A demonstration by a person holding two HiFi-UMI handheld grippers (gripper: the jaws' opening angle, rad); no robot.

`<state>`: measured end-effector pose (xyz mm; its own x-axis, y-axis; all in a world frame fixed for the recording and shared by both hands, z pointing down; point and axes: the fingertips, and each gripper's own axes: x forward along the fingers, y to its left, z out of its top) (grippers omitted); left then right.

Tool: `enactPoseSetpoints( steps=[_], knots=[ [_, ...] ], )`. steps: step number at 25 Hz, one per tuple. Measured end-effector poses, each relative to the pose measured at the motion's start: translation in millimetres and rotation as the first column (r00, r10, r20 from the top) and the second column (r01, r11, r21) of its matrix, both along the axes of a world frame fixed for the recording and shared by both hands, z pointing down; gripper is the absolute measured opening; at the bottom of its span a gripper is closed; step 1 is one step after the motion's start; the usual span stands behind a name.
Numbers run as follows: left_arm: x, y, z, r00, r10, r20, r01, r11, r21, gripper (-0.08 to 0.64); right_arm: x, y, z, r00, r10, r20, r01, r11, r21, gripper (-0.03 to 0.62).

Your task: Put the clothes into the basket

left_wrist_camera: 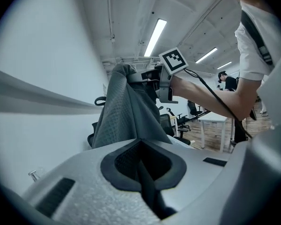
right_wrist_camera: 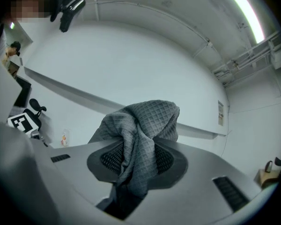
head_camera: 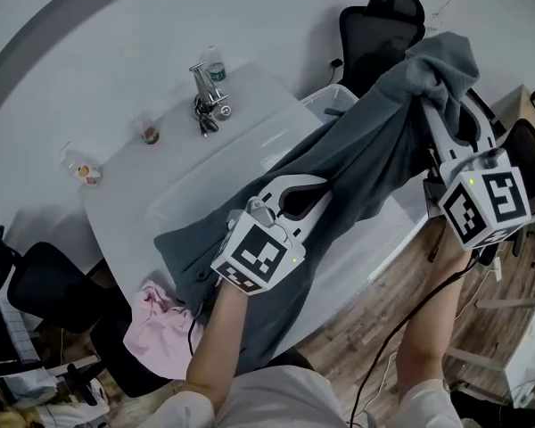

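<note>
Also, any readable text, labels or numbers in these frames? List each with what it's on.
No readable text anywhere.
Left cube, right cube: square marker patterns only, no letters or numbers.
Wall notice: too small to read.
Bottle label: too small and blurred to read.
</note>
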<state>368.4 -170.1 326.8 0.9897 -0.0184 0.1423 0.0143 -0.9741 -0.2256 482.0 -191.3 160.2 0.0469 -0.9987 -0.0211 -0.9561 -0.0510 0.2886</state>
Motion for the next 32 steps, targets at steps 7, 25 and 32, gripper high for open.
enactPoseSetpoints(
  steps=[7,25,32],
  knots=[
    [-27,0,47,0.995,-0.037,0.091,0.043,0.997,-0.069,0.000,-34,-5,111,0.994,-0.107,-0.002,0.105,0.971,-0.214,0.106],
    [-60,4,129,0.956,-0.083,0.281,0.116,0.988,-0.103,0.000,-124,5,311,0.857,-0.504,-0.102,0.262,0.598,-0.757,0.117],
    [-72,7,149,0.929,-0.083,0.359,0.148,0.977,-0.155,0.000,-149,21,375,0.771,-0.634,-0.058,0.263,0.400,-0.878,0.126]
  ],
)
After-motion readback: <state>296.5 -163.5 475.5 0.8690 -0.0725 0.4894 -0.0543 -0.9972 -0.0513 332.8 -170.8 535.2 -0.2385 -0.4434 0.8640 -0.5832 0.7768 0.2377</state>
